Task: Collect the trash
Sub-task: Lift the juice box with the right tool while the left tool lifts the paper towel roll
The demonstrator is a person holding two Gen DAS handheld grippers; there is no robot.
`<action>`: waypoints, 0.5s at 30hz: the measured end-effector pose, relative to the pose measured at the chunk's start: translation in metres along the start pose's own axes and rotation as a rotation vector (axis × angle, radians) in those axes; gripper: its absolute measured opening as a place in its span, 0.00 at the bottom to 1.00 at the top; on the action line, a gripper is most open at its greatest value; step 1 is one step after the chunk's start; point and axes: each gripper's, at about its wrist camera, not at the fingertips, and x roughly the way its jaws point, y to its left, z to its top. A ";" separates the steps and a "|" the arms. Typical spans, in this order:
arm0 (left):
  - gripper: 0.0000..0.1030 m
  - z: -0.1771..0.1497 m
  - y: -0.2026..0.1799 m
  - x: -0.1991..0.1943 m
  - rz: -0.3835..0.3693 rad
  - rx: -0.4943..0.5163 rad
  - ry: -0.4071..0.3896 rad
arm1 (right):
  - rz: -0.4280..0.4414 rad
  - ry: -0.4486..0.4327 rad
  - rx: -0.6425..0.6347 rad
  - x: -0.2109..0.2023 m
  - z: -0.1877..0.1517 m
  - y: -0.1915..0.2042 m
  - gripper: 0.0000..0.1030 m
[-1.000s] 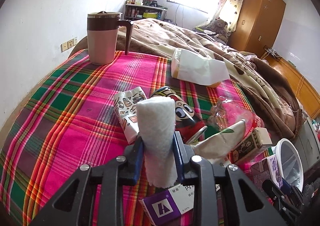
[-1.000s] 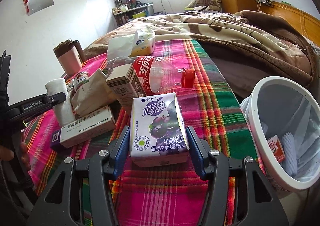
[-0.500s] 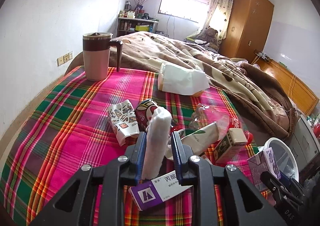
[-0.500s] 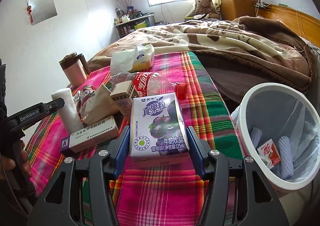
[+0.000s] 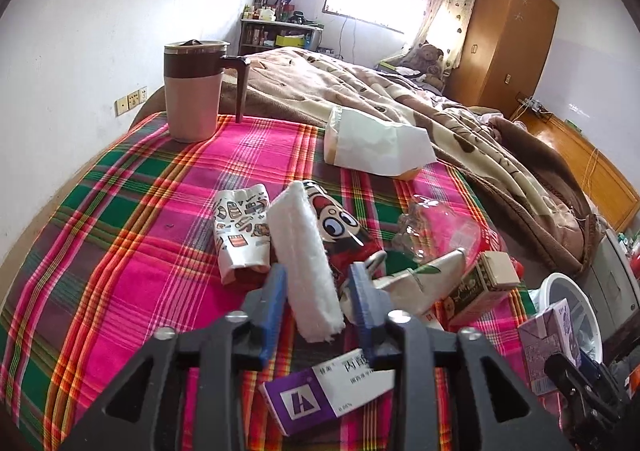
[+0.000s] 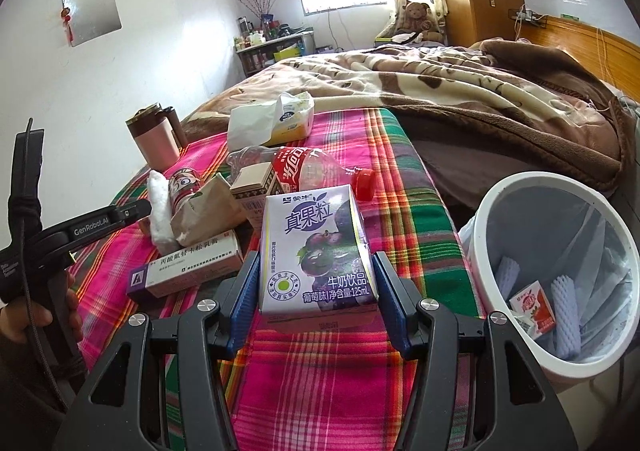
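Observation:
A white foam roll lies tilted on the plaid cloth between the jaws of my left gripper. The jaws are opening and the pads stand slightly off the roll. My right gripper is shut on a purple milk drink carton, held upright just above the cloth. A white trash bin stands beside the table to the right of the carton, with foam sleeves and a small red carton inside. In the left wrist view the bin and the held carton sit at the lower right.
Around the roll lie a patterned paper cup, a cartoon-face can, a clear bottle, a small brown carton, a paper bag and a purple-white box. A pink mug and tissue pack stand farther back, before the bed.
The left jaws have parted and let go of the foam roll, which has tipped from upright to a slant. The right gripper keeps its hold on the carton.

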 end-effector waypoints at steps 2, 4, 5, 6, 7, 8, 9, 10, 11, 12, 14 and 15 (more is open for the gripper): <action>0.55 0.002 0.002 0.005 0.007 -0.010 0.004 | 0.005 0.010 0.002 0.004 0.001 0.001 0.54; 0.55 0.004 0.003 0.008 -0.005 -0.020 0.004 | 0.007 0.015 -0.003 0.006 0.001 0.002 0.54; 0.55 0.004 0.003 0.010 0.008 -0.017 0.002 | 0.007 0.017 -0.006 0.007 0.001 0.003 0.54; 0.55 0.005 0.003 0.013 0.019 -0.015 0.014 | 0.006 0.019 -0.009 0.008 0.001 0.003 0.54; 0.55 0.005 0.004 0.016 0.014 -0.020 0.027 | 0.005 0.022 -0.010 0.009 0.001 0.003 0.54; 0.55 0.005 0.004 0.019 0.012 -0.024 0.033 | 0.006 0.023 -0.011 0.009 0.002 0.003 0.54; 0.55 0.005 0.004 0.022 0.017 -0.024 0.041 | 0.006 0.024 -0.013 0.010 0.002 0.004 0.54; 0.55 0.005 0.005 0.027 0.023 -0.024 0.055 | 0.007 0.026 -0.015 0.011 0.002 0.004 0.54; 0.55 0.005 0.006 0.030 0.026 -0.031 0.065 | 0.007 0.027 -0.017 0.011 0.001 0.005 0.54; 0.54 0.004 0.007 0.032 0.026 -0.045 0.073 | 0.007 0.027 -0.017 0.011 0.001 0.005 0.54; 0.52 0.004 0.007 0.034 0.029 -0.045 0.071 | 0.010 0.027 -0.020 0.011 0.001 0.005 0.54; 0.47 0.003 0.007 0.035 0.034 -0.043 0.074 | 0.010 0.028 -0.022 0.011 0.000 0.006 0.54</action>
